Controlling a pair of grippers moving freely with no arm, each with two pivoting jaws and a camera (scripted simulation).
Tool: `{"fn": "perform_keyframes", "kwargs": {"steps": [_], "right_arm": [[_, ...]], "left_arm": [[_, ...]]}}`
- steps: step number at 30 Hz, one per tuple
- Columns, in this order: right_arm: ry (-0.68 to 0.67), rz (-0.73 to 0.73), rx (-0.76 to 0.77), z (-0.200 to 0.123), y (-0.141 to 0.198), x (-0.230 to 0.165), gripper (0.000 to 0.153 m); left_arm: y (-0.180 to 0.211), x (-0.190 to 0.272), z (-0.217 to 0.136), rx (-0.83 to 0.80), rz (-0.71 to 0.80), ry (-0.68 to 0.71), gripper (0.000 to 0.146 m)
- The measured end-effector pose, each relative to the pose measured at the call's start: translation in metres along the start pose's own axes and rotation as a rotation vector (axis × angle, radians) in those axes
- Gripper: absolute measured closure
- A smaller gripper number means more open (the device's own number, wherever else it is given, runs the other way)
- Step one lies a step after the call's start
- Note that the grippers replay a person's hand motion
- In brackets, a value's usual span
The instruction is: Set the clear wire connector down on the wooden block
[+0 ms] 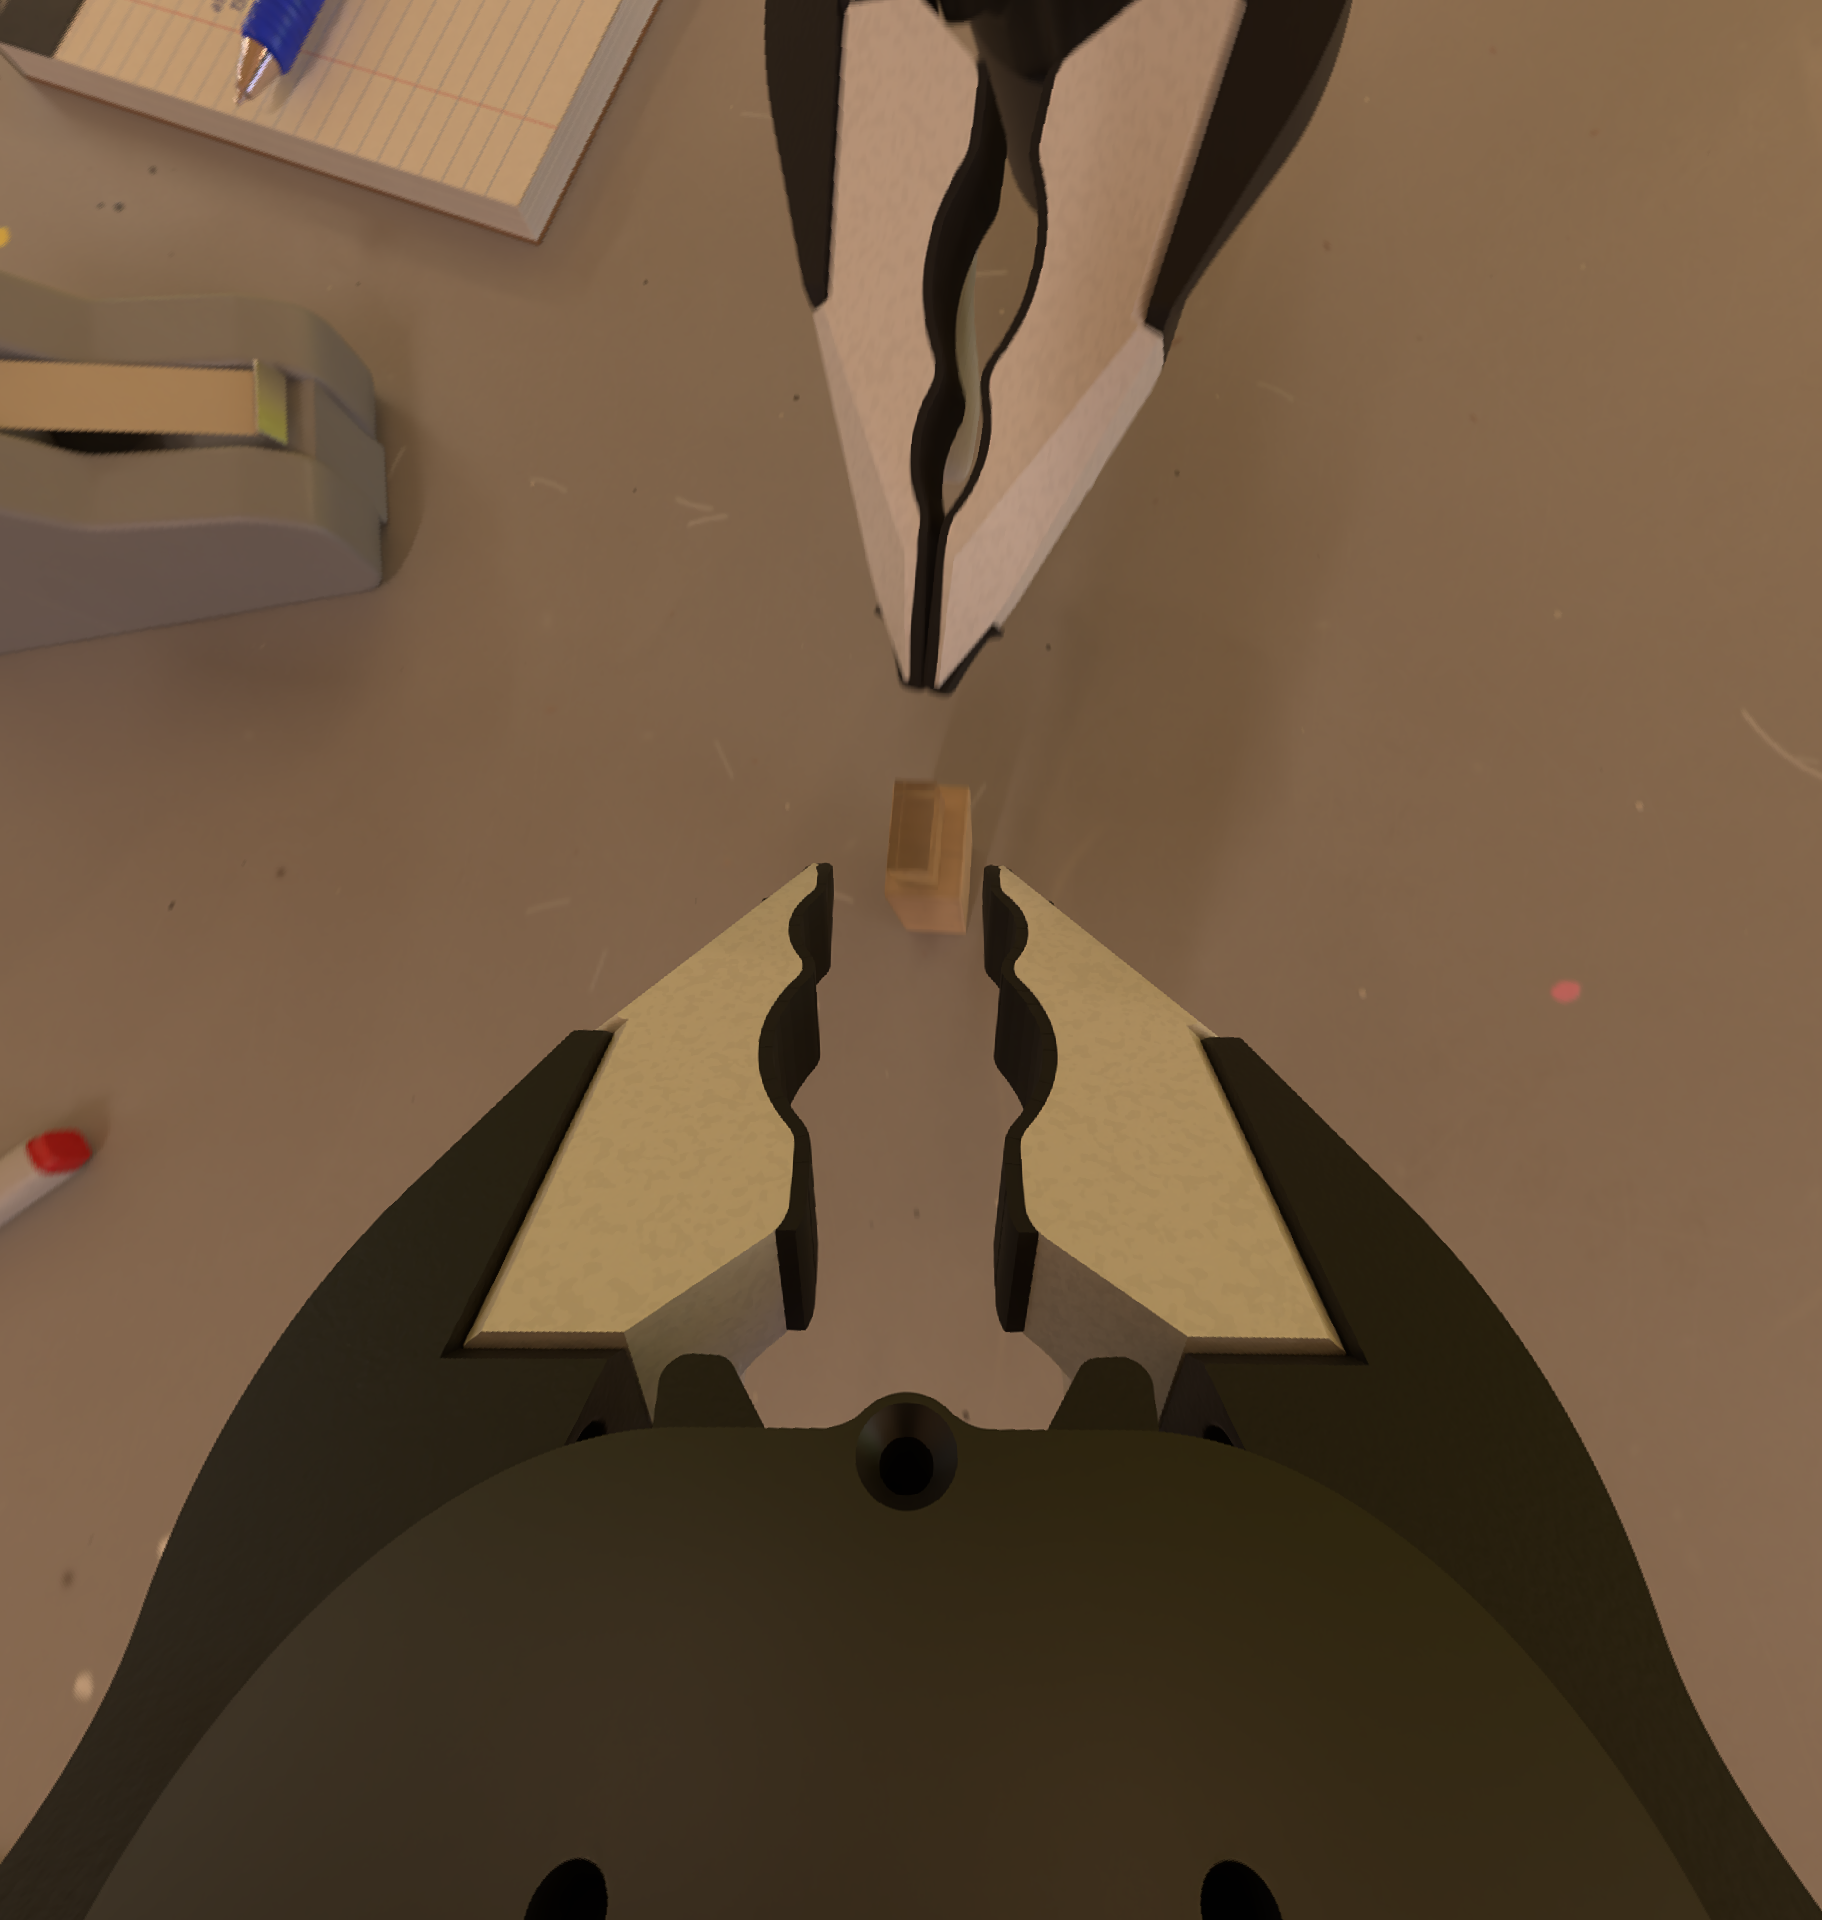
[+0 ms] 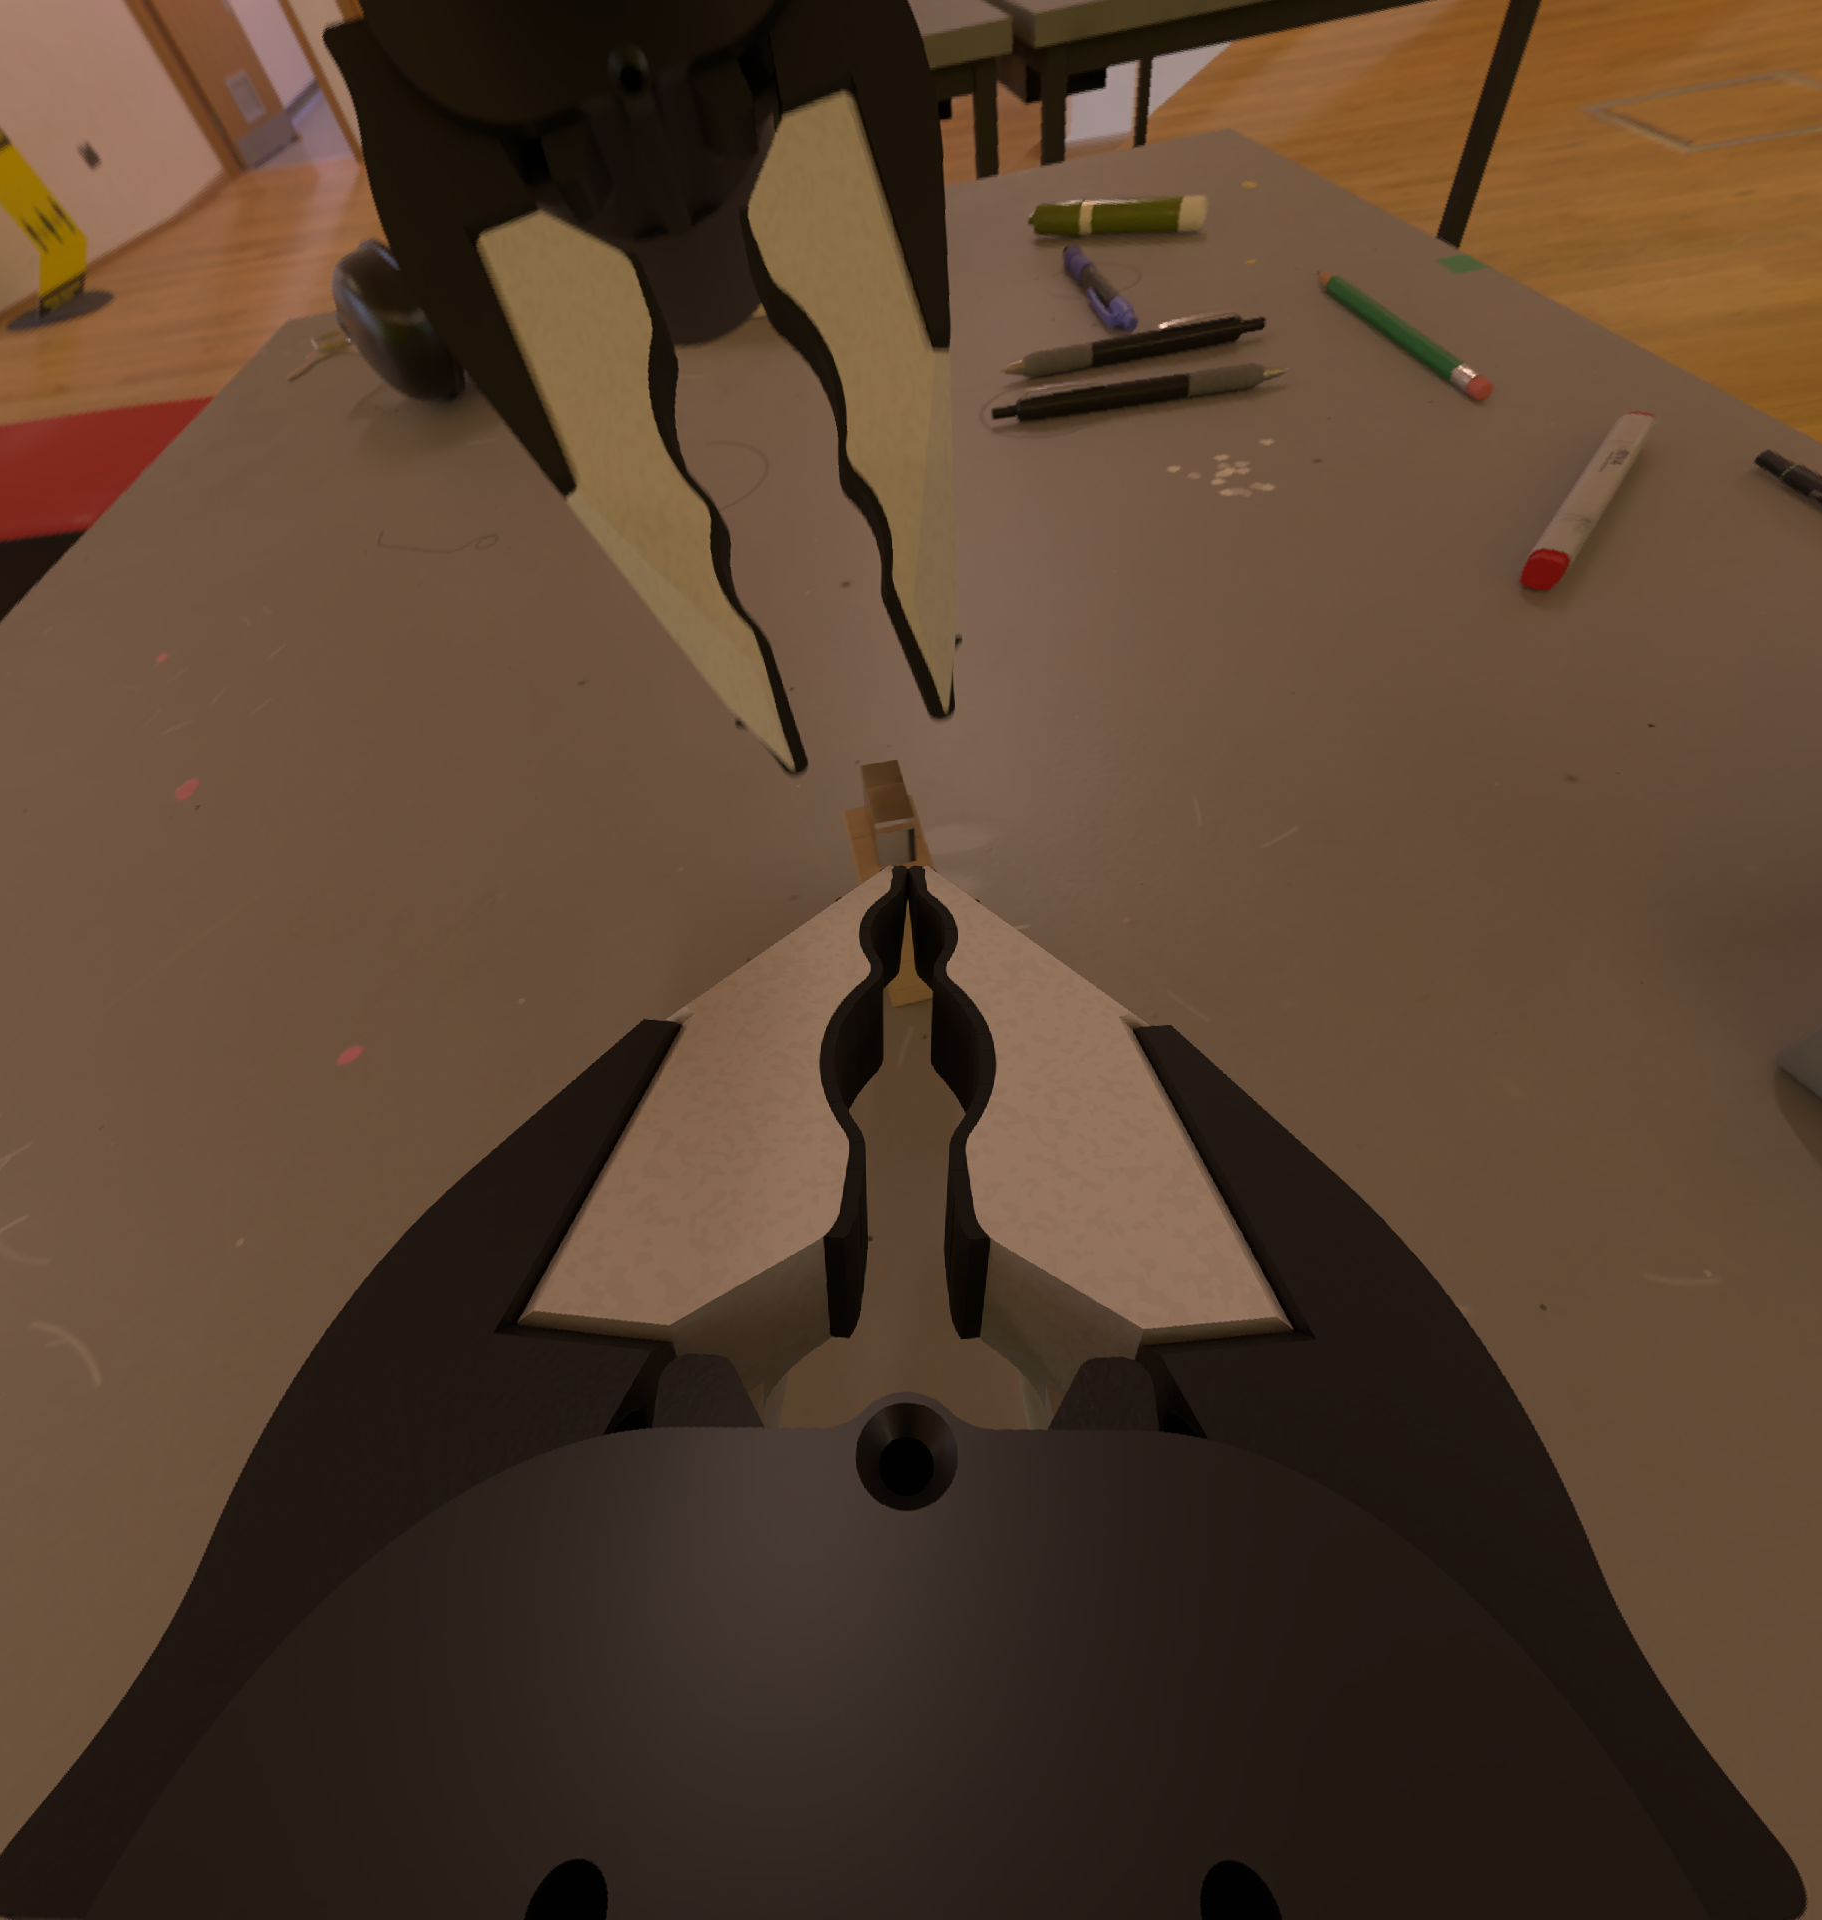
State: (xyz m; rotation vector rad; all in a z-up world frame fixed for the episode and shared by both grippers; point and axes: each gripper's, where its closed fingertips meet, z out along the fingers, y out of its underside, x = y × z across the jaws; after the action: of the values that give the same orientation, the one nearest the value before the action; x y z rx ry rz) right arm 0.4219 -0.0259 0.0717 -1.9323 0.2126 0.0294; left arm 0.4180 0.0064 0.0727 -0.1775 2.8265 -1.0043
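Observation:
A small wooden block (image 1: 938, 883) lies on the grey table. The clear wire connector (image 1: 915, 831) sits on top of it, free of both grippers. My left gripper (image 1: 909, 878) is open and empty, its fingertips on either side of the block's near end, above it. My right gripper (image 2: 907, 878) is shut and empty. Its tips (image 1: 922, 675) stand just past the block's far end, apart from it. In the right wrist view, the block (image 2: 879, 784) and connector (image 2: 896, 836) show just beyond my shut tips, partly hidden by them. The open left gripper (image 2: 867, 738) hangs over them.
A notepad (image 1: 387, 114) with a blue pen (image 1: 273, 42), a grey tape dispenser (image 1: 159, 488) and a red-capped marker (image 1: 13, 1174) lie left. Pens (image 2: 1135, 369), a green pencil (image 2: 1406, 338), another marker (image 2: 1587, 499) and a black round object (image 2: 398, 322) lie farther off.

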Motion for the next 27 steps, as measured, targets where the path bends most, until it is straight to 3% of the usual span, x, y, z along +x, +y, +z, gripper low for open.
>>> {"fn": "perform_keyframes", "kwargs": {"steps": [5,12,18,20,24,27], "right_arm": [[-0.036,-0.028,-0.044,-0.005,0.004,-0.016,0.153],[-0.038,-0.063,-0.113,-0.007,0.02,-0.04,0.153],[0.006,-0.082,-0.179,-0.013,0.031,-0.042,0.151],[0.047,-0.106,-0.222,-0.015,0.034,-0.039,0.144],[0.156,-0.149,-0.311,-0.017,0.039,-0.03,0.112],[0.216,-0.135,-0.383,-0.014,0.048,-0.022,0.086]], "left_arm": [[0.023,0.012,-0.014,-0.056,0.036,-0.087,0.121],[0.043,0.031,-0.003,-0.092,0.325,-0.323,0.134],[0.051,0.041,-0.001,-0.092,0.343,-0.376,0.142],[0.05,0.043,-0.005,-0.071,0.328,-0.376,0.137],[0.052,0.024,-0.022,-0.01,0.2,-0.38,0.122],[0.071,0.004,-0.023,-0.052,0.041,-0.33,0.099]]}}
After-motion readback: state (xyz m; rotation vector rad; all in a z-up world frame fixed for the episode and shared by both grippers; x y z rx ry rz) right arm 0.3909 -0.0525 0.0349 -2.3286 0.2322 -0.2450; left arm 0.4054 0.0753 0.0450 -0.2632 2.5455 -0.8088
